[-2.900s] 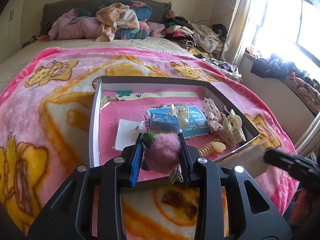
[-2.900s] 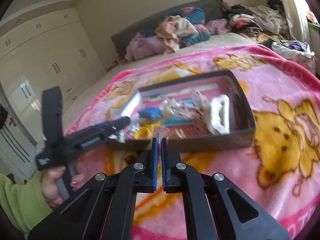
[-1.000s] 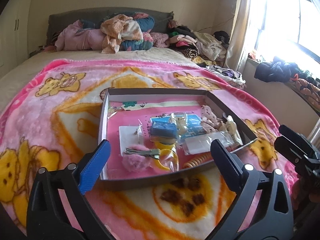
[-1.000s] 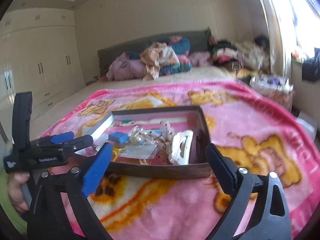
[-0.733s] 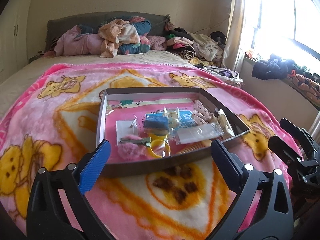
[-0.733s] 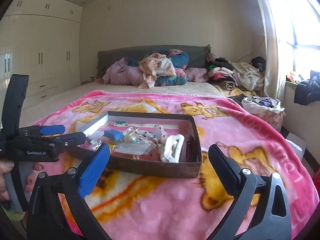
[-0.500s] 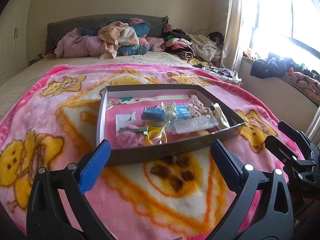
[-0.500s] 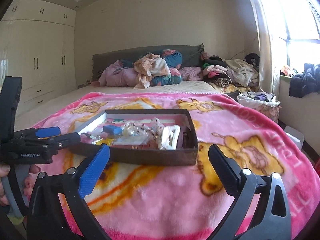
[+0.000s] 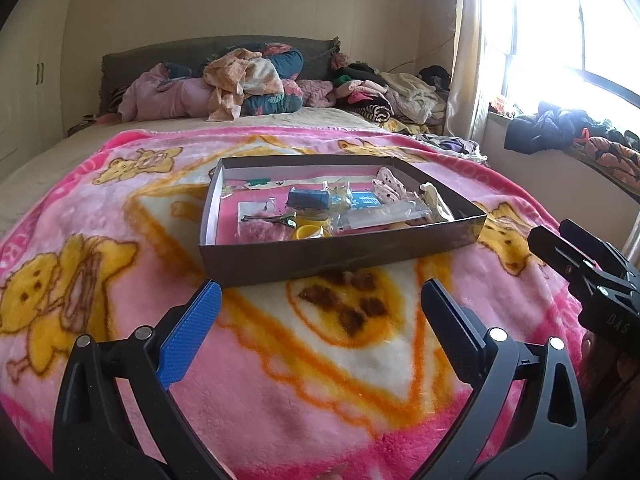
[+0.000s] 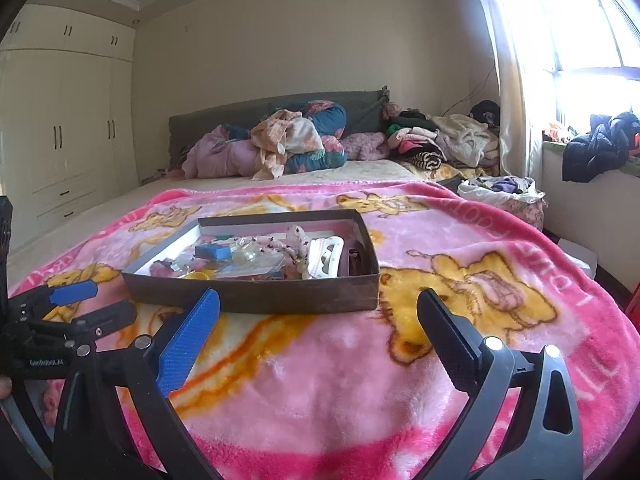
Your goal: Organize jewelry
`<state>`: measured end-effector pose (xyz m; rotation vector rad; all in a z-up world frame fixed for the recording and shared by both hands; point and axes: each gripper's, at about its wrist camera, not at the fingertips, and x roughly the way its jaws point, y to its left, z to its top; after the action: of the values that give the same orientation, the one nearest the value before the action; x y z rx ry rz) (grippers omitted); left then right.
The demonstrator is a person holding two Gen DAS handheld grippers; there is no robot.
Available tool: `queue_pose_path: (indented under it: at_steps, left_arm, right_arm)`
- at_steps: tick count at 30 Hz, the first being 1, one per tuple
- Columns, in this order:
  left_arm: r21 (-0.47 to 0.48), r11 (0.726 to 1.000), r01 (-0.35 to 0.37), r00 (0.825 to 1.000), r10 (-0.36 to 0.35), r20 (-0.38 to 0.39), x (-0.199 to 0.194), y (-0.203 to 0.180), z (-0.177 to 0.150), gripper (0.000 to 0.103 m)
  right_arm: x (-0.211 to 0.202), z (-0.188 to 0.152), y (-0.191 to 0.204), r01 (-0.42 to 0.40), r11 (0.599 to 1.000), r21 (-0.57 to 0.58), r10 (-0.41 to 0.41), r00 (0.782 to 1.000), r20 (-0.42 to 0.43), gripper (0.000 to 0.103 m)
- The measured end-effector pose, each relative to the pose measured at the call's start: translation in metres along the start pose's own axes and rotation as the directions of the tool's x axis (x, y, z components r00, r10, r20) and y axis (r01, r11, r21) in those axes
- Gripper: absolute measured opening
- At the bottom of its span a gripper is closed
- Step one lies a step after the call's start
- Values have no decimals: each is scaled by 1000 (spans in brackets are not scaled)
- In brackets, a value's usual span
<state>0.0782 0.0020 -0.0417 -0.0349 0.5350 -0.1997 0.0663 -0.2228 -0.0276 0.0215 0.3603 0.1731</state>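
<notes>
A shallow dark cardboard box [image 9: 340, 250] [image 10: 256, 294] rests on the pink blanket [image 9: 280, 380]. Inside lie a fluffy pink pompom clip [image 9: 262, 227], a yellow ring [image 9: 309, 233], a small blue box [image 9: 308, 199] [image 10: 213, 251], a clear packet [image 9: 384, 215], a patterned bow [image 9: 387, 189] and a white claw clip [image 10: 326, 258]. My left gripper [image 9: 318, 300] hovers open and empty in front of the box's near wall. Equally open and empty, my right gripper [image 10: 318, 308] sits before the box's near right corner, and shows at the right edge of the left wrist view [image 9: 588, 264].
Piled clothes and bedding [image 10: 296, 144] lie against the grey headboard. A white wardrobe [image 10: 60, 132] fills the left wall. A bright window [image 9: 568, 36] with dark clothes on its sill [image 9: 560, 128] is to the right. A laundry basket [image 10: 504, 196] stands beside the bed.
My left gripper opened and left the pink pompom clip in the box. My right gripper opened too. Both have pulled back and lower, away from the box.
</notes>
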Motion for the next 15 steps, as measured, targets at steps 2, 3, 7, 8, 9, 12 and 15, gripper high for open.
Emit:
queue_pose_path:
  at_steps: [2,3,7,8,9,12,15]
  left_arm:
    - [0,1000,-13,1000,13,2,0,-1,-1,91]
    - [0,1000,-15,1000,15,4,0,0,-1,91]
    - [-2,1000,-23,1000,23,11,-1,-1,-2,91]
    - [-3,1000,-26,1000,26,12,-1,-1,-2,91]
    - [-5,1000,-29,999,29,14,-2,-1,-2,91]
    - [-6,1000,-29,999,29,18,-2,-1,-2,91]
    - [-3,999,-36,999,36,21,-3,-1,-1,91]
  right_arm:
    - [0,0,1,4,1000,-3,-4,1000,-4,97]
    - [0,0,1,4,1000,-3,-4,1000,-5,97]
    - [1,0,1,2,1000,-3,-2,1000,-6,97]
    - [1,0,1,4,1000,-4,-4,1000,-8,97]
    - [1,0,1,3,1000,-3,-3,1000,-7,97]
    - [1,0,2,0,1000,-5,0,1000,-6,97]
    - [1,0,2,0,1000,-6,0,1000,-8,97]
